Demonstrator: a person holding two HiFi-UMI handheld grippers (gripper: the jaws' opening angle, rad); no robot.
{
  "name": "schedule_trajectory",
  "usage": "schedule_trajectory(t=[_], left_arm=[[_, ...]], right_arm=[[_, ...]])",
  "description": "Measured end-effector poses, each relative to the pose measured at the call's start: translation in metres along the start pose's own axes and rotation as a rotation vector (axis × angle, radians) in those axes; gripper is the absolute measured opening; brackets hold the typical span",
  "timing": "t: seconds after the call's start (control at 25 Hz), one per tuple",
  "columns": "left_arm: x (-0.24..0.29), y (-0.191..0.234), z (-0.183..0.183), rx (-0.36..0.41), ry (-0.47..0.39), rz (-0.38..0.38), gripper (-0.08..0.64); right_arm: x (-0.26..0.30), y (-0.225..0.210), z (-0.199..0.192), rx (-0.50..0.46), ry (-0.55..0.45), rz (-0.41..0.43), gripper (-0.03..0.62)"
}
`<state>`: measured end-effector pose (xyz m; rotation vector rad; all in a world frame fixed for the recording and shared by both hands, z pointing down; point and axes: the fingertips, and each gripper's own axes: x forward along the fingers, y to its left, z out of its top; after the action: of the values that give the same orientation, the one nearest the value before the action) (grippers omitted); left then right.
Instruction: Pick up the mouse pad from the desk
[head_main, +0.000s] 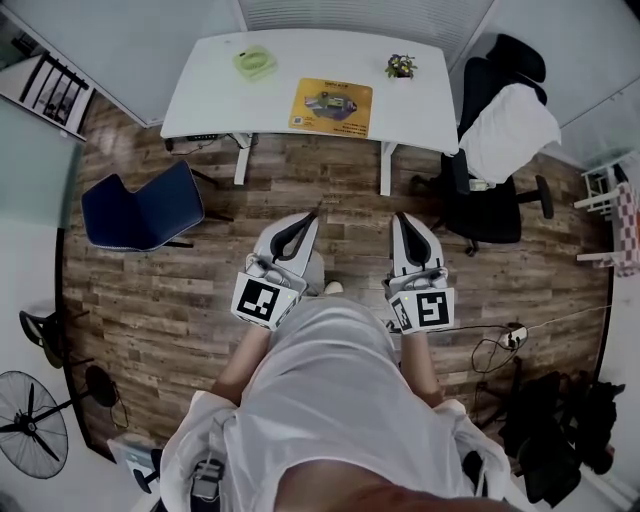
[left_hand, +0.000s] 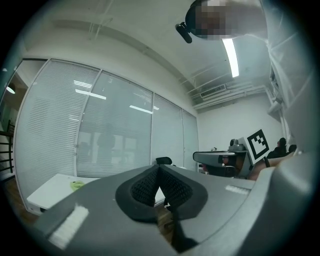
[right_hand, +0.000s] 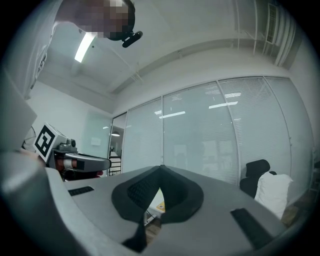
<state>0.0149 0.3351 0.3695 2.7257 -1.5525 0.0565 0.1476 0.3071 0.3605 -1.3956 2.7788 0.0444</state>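
The mouse pad (head_main: 331, 107), a yellow-orange rectangle with a printed picture, is lying flat on the white desk (head_main: 200, 95), a little right of the middle and close to the front edge. A green object (head_main: 254, 62) is sitting well to its left, and a small potted plant (head_main: 401, 67) is standing near its back right corner. Neither is touching it.

The person is standing on the wood floor (head_main: 150, 300), well apart from the desk, so the approach seems to be only beginning. The left gripper (head_main: 315, 211) and the right gripper (head_main: 399, 214) are pointing toward the desk side by side. In the left gripper view the fingers (left_hand: 142, 189) are meeting at the tips with nothing between them. The right gripper view is showing the same of the right fingers (right_hand: 141, 192): together and empty.

To do this step well, the person is probably needing to walk straight in between the blue chair (head_main: 145, 205) and the black office chair (head_main: 495, 190), and to spread one pair of fingers before reaching the desk. The pad looks thin and flat, so a pinch from above is likely to slip. Coming in low at the front edge, perhaps after sliding the pad until it is overhanging, should let one finger go under and one over. The plant is the thing to keep clear of.
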Motion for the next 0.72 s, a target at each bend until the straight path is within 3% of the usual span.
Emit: schedule_trajectory(t=[0.32, 0.72], left_arm=[[0.062, 0.044, -0.015, -0.027, -0.014, -0.017, -0.002], [0.188, 0.205, -0.021, -0.078, -0.019, 0.012, -0.002]], right_arm=[[0.058, -0.036, -0.018, -0.007, 0.028, -0.024, 0.002], [0.225, -0.098, -0.017, -0.09, 0.082, -0.053, 0.002]])
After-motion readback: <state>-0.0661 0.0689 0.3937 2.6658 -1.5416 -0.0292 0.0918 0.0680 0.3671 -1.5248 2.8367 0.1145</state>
